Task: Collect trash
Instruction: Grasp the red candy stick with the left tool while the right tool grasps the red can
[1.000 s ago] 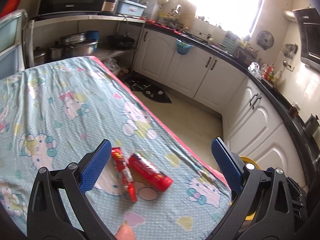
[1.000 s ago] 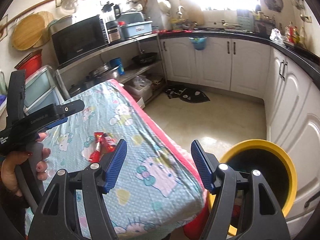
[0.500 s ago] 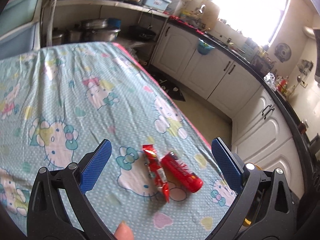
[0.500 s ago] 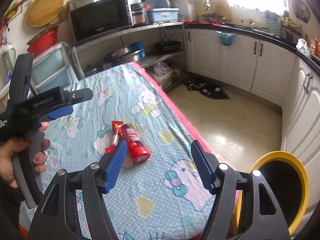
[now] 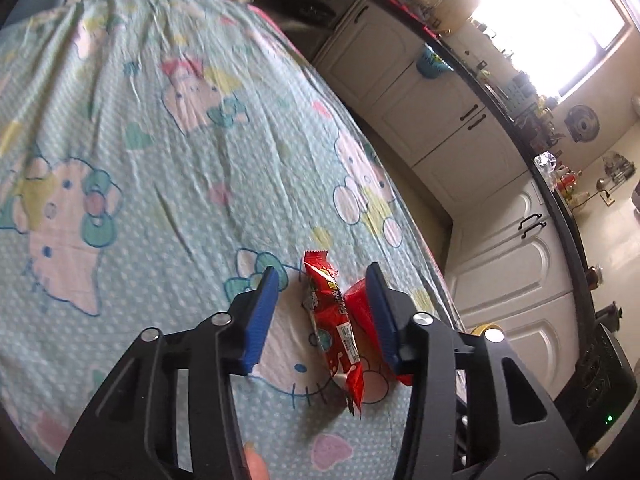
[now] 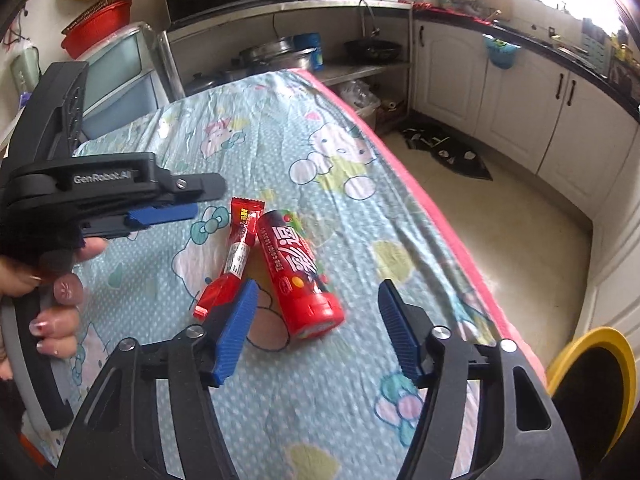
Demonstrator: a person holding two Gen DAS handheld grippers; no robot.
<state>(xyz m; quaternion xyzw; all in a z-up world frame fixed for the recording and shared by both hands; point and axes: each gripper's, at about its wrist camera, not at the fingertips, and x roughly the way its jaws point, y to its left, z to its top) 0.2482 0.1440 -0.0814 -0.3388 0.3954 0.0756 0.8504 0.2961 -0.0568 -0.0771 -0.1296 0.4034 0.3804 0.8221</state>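
- Red tube [image 6: 298,274] lies flat on the tablecloth [image 6: 280,128], cap end toward the right gripper [image 6: 316,334].
- Red wrapper [image 5: 334,328] lies lengthwise beside the tube.
- Left gripper [image 5: 322,314] closing around the wrapper, untouched; right gripper closing, empty.

White cupboards [image 6: 520,116] under a dark counter [image 5: 516,120] — bright window [image 5: 560,28] far beyond the jaws, pale floor [image 6: 520,216] to their right.

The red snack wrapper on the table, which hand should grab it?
Probably left. The left gripper already frames the red snack wrapper, its jaws closing but not yet touching. The right gripper lines up with the red can instead.
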